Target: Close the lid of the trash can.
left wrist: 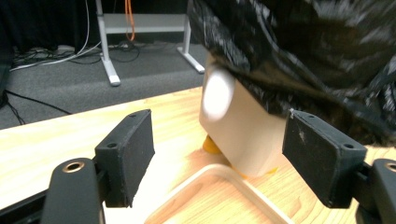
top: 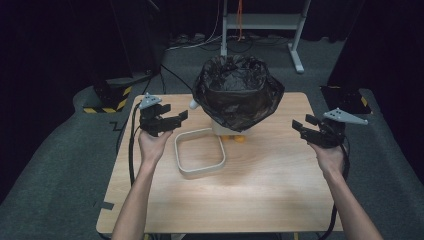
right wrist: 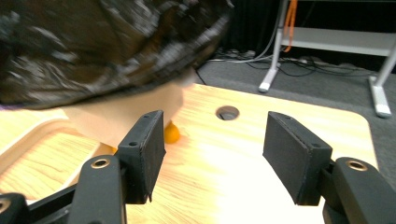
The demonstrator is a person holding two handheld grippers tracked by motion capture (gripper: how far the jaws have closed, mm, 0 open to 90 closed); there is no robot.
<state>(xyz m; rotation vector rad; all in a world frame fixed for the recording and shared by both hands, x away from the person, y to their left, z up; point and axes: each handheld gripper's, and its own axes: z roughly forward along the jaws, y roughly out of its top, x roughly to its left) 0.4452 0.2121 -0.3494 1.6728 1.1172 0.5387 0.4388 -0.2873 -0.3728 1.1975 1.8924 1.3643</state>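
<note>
A wooden table fills the middle of the high view, with dark carpet around it. Toward its far edge stands a white bin, and a black bag lines it and spills over the rim, draping down its sides. Just in front of the bin, lying flat on the wood, is a white square ring, open in the middle. An orange foot shows under the bin's base.

The left gripper hangs left of the bin, just above the ring's far corner, jaws spread with nothing between them. The right gripper hovers well to the right of the bin, jaws likewise apart and holding nothing.
</note>
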